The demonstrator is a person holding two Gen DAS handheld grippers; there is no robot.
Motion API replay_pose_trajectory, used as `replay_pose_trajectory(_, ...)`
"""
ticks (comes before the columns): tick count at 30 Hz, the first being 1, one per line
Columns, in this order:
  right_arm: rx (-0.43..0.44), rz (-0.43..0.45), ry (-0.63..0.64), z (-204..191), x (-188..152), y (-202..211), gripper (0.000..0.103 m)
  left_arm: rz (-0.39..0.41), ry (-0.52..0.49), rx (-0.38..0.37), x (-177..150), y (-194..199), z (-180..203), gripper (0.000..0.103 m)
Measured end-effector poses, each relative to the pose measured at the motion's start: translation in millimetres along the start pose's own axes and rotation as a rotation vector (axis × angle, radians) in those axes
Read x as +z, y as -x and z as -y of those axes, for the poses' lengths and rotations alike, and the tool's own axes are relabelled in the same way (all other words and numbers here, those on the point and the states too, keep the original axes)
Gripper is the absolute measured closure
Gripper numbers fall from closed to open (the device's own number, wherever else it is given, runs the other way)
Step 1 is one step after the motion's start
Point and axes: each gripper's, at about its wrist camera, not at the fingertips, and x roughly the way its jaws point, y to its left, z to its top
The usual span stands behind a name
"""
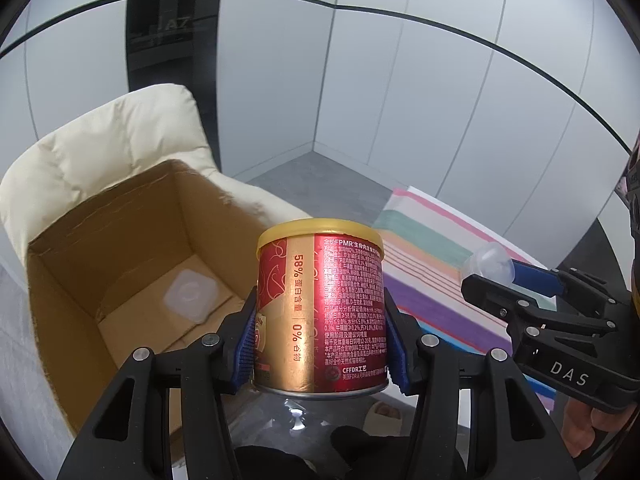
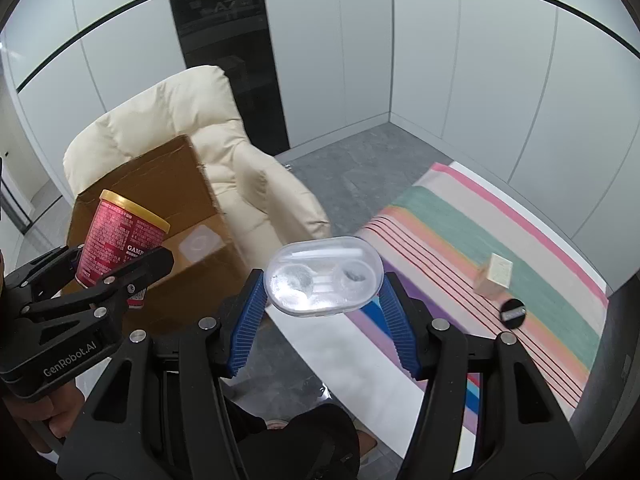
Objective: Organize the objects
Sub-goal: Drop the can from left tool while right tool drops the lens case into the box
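The left tongs (image 1: 320, 336) grip a red can (image 1: 320, 312) upright, the open cardboard box (image 1: 132, 248) ahead-left. The right tongs (image 2: 323, 308) clamp a clear case (image 2: 323, 274). One should probably lower the can level, clearing the rim.

Your left gripper (image 1: 320, 344) clamped on load, raised; your right gripper (image 2: 322, 304) clamped likewise, alongside.

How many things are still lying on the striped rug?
2: a pale wooden block standing on the green stripe of the striped rug, and a black round disc just in front of it. Others may be out of view.
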Motion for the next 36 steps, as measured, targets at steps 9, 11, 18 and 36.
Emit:
replay_pose_trajectory(9,0.05,0.005,0.052,-36,12,-11,0.043,-0.001,0.049,0.048,-6,9,-35,0.049)
replay_pose_trajectory(11,0.06,0.006,0.061,-44,15,-14,0.042,-0.005,0.06,0.057,-8,10,-44,0.049)
replay_pose_trajectory(18,0.096,0.01,0.098,-73,23,-22,0.042,-0.011,0.092,0.088,-15,17,-71,0.048)
replay_pose_trajectory(36,0.18,-0.009,0.202,-150,33,-47,0.042,0.001,0.194,0.197,-30,39,-135,0.03)
